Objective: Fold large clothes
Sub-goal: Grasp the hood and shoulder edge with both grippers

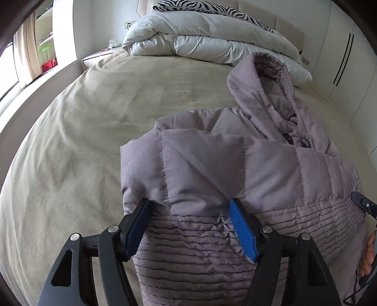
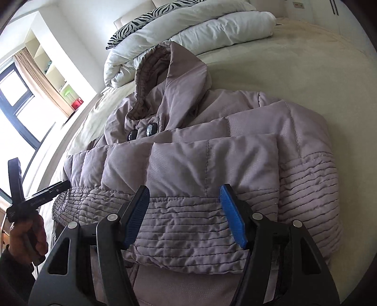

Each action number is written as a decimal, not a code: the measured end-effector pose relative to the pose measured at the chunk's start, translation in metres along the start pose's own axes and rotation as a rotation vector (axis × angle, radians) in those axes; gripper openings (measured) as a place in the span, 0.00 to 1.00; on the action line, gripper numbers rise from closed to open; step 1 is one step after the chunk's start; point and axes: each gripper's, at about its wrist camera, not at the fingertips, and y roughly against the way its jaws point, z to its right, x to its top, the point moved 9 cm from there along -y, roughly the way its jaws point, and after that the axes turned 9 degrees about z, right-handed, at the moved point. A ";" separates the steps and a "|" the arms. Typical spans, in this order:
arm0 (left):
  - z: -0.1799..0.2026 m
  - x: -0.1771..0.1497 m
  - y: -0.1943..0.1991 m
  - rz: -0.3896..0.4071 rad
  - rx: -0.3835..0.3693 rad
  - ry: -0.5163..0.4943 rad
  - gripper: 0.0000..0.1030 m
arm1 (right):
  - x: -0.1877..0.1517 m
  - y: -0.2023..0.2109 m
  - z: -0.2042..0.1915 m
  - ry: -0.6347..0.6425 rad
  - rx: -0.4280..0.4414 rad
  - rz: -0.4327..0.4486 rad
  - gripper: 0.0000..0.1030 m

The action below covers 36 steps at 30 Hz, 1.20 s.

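Both grippers, left gripper (image 1: 189, 206) and right gripper (image 2: 185, 193), sit unclenched over the jacket (image 2: 188, 164); pinch the hem evenly before folding.

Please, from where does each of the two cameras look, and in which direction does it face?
Left wrist view: sits on the left gripper, facing down over the puffer jacket toward the duvet; the other hand shows at right.
Right wrist view: sits on the right gripper, facing down over the jacket's ribbed hem toward its hood; the left hand shows at left.
Shared: jacket, bed, duvet, zebra pillow.
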 end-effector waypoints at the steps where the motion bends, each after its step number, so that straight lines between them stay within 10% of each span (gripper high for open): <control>1: -0.002 -0.001 -0.001 0.004 -0.008 0.018 0.72 | 0.000 0.003 -0.001 0.008 0.001 -0.008 0.60; 6: 0.001 0.041 0.033 0.088 -0.023 0.011 0.72 | 0.041 0.030 -0.007 -0.097 0.146 0.014 0.68; 9: 0.009 0.082 0.036 0.132 -0.049 0.004 0.89 | 0.086 0.025 -0.001 -0.116 0.165 0.048 0.77; 13: 0.035 0.108 -0.014 0.023 -0.196 0.045 0.90 | 0.133 -0.017 0.017 -0.191 0.152 -0.022 0.77; 27: 0.077 0.164 -0.156 -0.177 -0.313 0.347 0.87 | 0.182 -0.168 0.048 -0.376 0.106 -0.174 0.77; 30: 0.084 0.159 -0.173 -0.213 -0.350 0.402 0.70 | 0.181 -0.190 0.048 -0.382 0.088 -0.165 0.72; 34: 0.105 0.160 -0.172 -0.220 -0.374 0.322 0.18 | 0.177 -0.215 0.037 -0.280 0.034 -0.191 0.29; 36: 0.111 0.166 -0.154 -0.167 -0.401 0.310 0.10 | 0.182 -0.208 0.028 -0.234 0.027 -0.152 0.17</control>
